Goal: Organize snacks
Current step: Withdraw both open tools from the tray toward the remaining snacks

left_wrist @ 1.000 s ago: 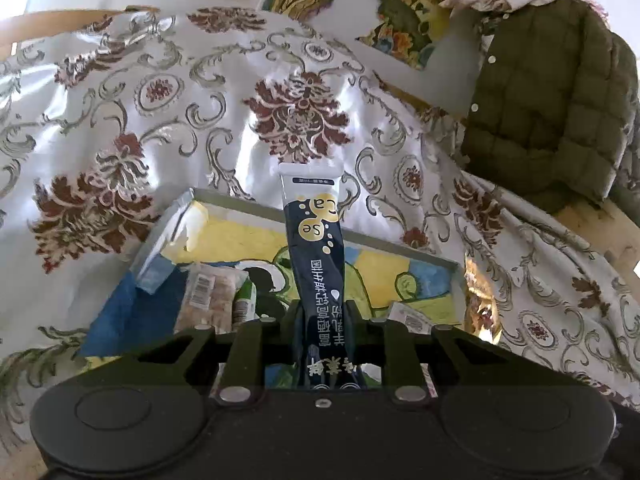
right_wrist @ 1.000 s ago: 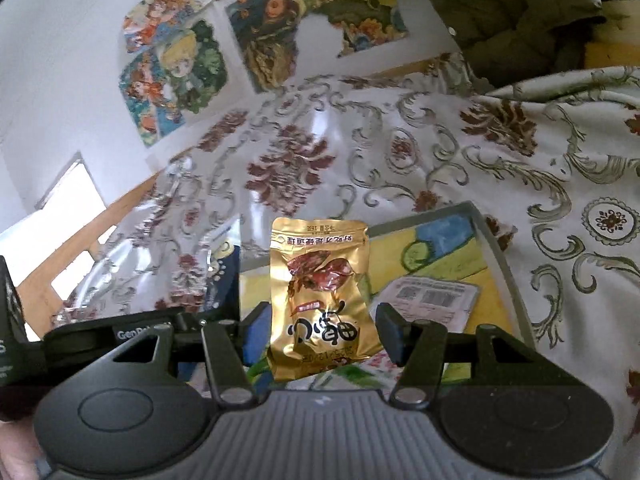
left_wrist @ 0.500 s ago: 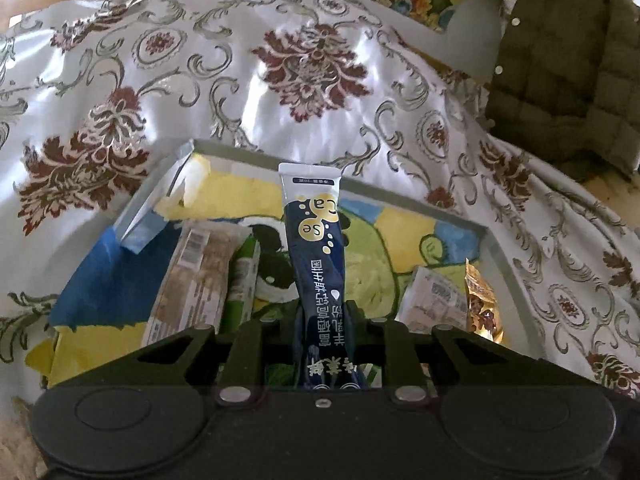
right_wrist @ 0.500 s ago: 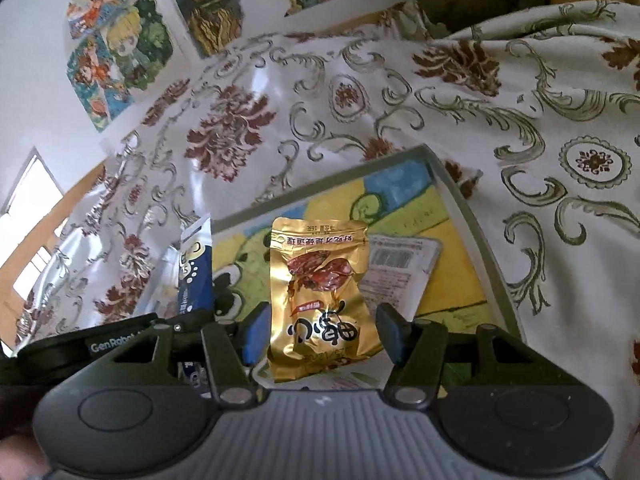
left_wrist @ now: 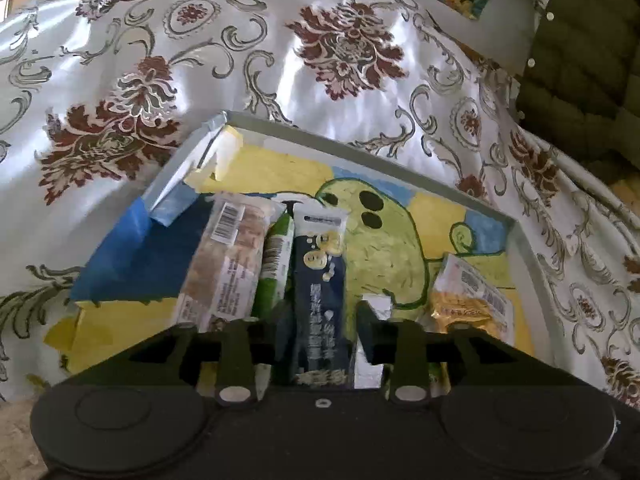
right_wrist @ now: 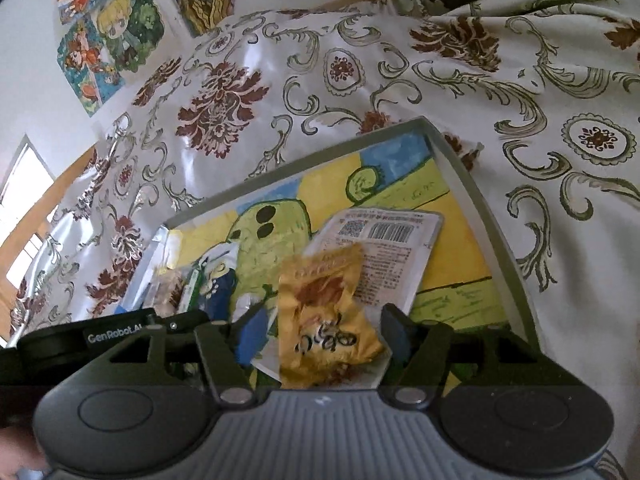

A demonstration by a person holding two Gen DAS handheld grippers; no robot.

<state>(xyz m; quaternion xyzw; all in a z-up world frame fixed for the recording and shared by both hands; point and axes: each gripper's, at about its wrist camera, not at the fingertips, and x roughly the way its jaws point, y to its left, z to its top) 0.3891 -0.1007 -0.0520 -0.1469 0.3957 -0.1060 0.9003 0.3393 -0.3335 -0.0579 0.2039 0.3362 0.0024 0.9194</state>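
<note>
A grey-rimmed tray (left_wrist: 360, 148) with a painted yellow, green and blue bottom lies on the cloth. My left gripper (left_wrist: 322, 320) hovers low over it with its jaws opening. A dark blue stick packet (left_wrist: 320, 276) lies loose between them, with a gap on each side, beside a green packet (left_wrist: 276, 260) and a beige snack bar (left_wrist: 228, 260). In the right wrist view my right gripper (right_wrist: 322, 324) is opening too. A crumpled gold snack packet (right_wrist: 320, 312) sits tilted between its fingers, free of both pads, over a white barcoded packet (right_wrist: 384, 248) in the tray (right_wrist: 480, 200).
A shiny floral tablecloth (left_wrist: 200, 60) covers the table around the tray. A green quilted jacket (left_wrist: 580, 60) hangs at the far right. Cartoon posters (right_wrist: 112, 28) are on the wall behind. The left gripper's body (right_wrist: 120, 332) sits close beside my right one.
Both grippers sank toward the tray and their jaws spread. The blue stick packet slid down out of the left grip. The gold packet slumped and tilted out of the right grip.
</note>
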